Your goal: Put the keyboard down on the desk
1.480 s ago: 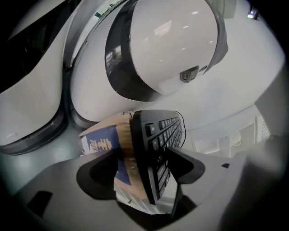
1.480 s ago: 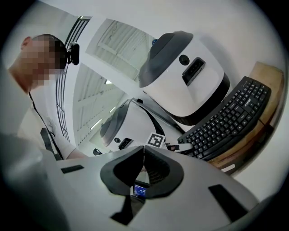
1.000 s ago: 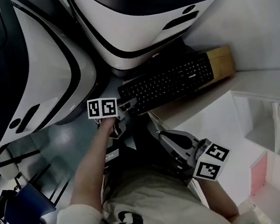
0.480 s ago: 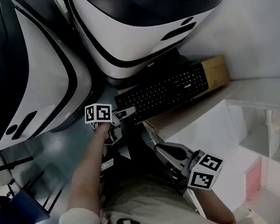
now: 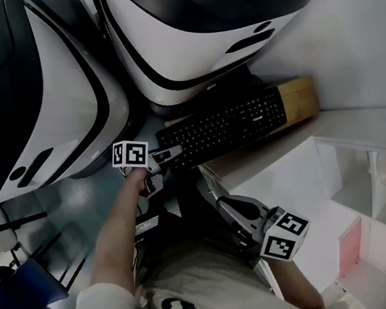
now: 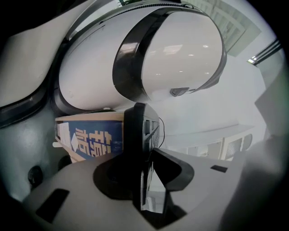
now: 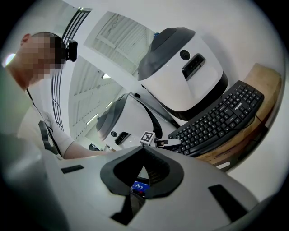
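Observation:
A black keyboard (image 5: 225,126) lies on a flat brown cardboard box (image 5: 300,95) by the wall, under large white machines. My left gripper (image 5: 167,153) is at the keyboard's left end. In the left gripper view the keyboard (image 6: 140,131) shows end-on between the jaws of that gripper (image 6: 146,153), which are closing and pressing on its edge. My right gripper (image 5: 211,184) hangs back near my body, shut with nothing in it. The right gripper view shows the keyboard (image 7: 216,122) well beyond its closed jaws (image 7: 143,155).
Two big white and black machines (image 5: 208,23) (image 5: 45,101) overhang the keyboard. A white shelf unit (image 5: 360,188) with open compartments is at the right. The box side with blue print (image 6: 90,137) lies under the keyboard. A blue chair (image 5: 26,295) stands at the lower left.
The left gripper let go of the keyboard's left end, spread wide, and has closed round that end again. The keyboard has barely shifted. The right gripper has stayed put.

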`<state>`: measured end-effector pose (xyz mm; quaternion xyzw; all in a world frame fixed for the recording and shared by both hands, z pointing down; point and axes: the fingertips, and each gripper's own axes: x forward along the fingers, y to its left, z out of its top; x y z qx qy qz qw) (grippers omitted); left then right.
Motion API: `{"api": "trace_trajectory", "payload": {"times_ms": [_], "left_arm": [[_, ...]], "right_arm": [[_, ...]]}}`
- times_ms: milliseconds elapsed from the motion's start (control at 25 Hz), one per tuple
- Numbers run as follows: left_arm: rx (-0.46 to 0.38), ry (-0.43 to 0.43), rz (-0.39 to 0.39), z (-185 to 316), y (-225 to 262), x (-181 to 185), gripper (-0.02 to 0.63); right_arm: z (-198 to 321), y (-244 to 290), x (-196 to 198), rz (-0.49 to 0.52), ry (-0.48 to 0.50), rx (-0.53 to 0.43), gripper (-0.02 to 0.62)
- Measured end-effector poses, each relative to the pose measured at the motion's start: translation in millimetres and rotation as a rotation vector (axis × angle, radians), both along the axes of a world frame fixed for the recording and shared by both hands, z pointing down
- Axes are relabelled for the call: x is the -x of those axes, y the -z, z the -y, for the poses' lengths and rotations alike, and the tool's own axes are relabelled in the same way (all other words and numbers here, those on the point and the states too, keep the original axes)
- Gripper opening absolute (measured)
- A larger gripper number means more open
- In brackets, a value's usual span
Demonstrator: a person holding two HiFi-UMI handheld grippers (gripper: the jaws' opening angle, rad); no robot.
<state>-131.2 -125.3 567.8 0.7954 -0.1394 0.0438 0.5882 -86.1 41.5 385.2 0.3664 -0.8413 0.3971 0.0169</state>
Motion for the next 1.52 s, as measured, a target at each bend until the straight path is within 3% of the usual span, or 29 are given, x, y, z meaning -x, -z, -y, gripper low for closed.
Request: {"api": "trace_trajectory", "payload": {"times_ms": [320, 480, 640, 800, 920, 1160, 1280, 1520], "left_arm": [[-0.001, -0.006, -0.055, -5, 6, 3, 0.130], [0.038, -0.024, -0.129, -12, 12, 0, 0.114], [0.069, -0.022, -0.266, -18, 25, -3, 0.112], [0.066, -0.016, -0.278, -19, 20, 0, 0.094], [0.005, 0.022, -0.241, -10, 16, 1, 0.091], [-0.001, 0.018, -0.292, -16, 33, 3, 0.091], [0.033, 0.008, -0.301, -20, 36, 4, 0.091], [0.016, -0.001, -0.289, -14, 39, 0, 0.091]], "right_arm": [[5, 0, -2, -0.003, 0.010, -0.001, 0.024], [5, -6, -1, -0.005, 0.007, 0.012, 0.023], [6, -7, -4, -0.005, 0.004, 0.014, 0.024], [7, -13, -9, -0.007, -0.004, 0.038, 0.023], [9, -21, -12, -0.010, 0.001, 0.048, 0.025], [13, -26, -20, -0.031, 0.004, 0.042, 0.023], [23, -36, -44, -0.070, -0.010, 0.043, 0.023], [82, -49, -149, -0.185, -0.086, 0.037, 0.025]]}}
